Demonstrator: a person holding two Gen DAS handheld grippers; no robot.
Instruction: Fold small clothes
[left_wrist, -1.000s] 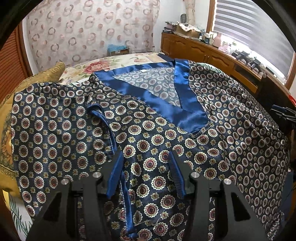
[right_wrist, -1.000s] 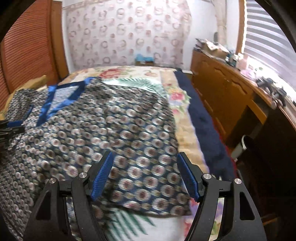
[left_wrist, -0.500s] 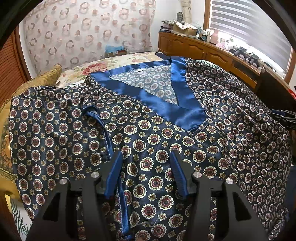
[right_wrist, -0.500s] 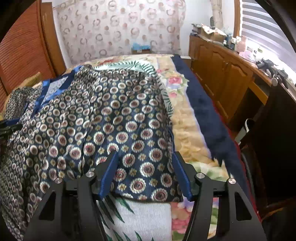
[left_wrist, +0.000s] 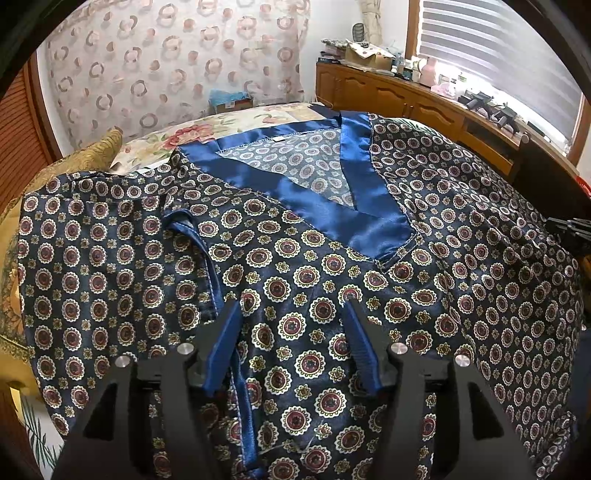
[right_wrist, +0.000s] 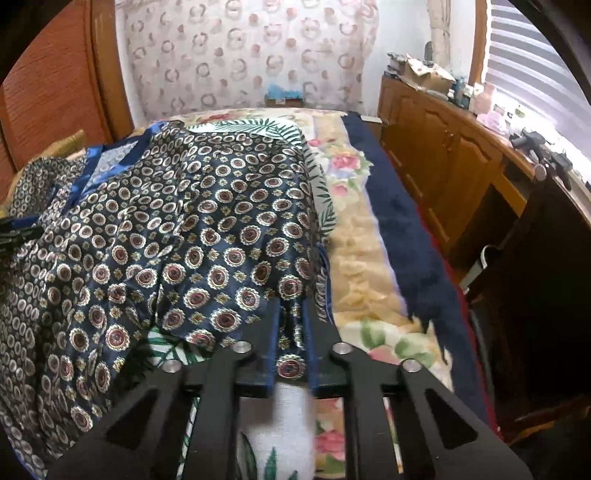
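Note:
A navy satin top (left_wrist: 317, 266) with round medallion print and a shiny blue V-neck band (left_wrist: 354, 218) lies spread on the bed. My left gripper (left_wrist: 291, 314) hovers over its lower front; its jaws are opening, both blue pads sit above the cloth and nothing is pinched. In the right wrist view the same top (right_wrist: 177, 240) is bunched toward its right hem. My right gripper (right_wrist: 291, 314) is shut on that hem corner, with a fold of printed cloth squeezed between the pads.
The bed (right_wrist: 354, 273) carries a floral cover and a dark blue blanket strip (right_wrist: 399, 221) along its right side. A wooden cabinet (right_wrist: 443, 147) with clutter runs under the window. A gold cushion (left_wrist: 85, 155) lies at the left. A patterned curtain hangs behind.
My right gripper went from wide open over the hem to shut on it, and the cloth there has gathered up. My left gripper's pads spread slightly wider without shifting place.

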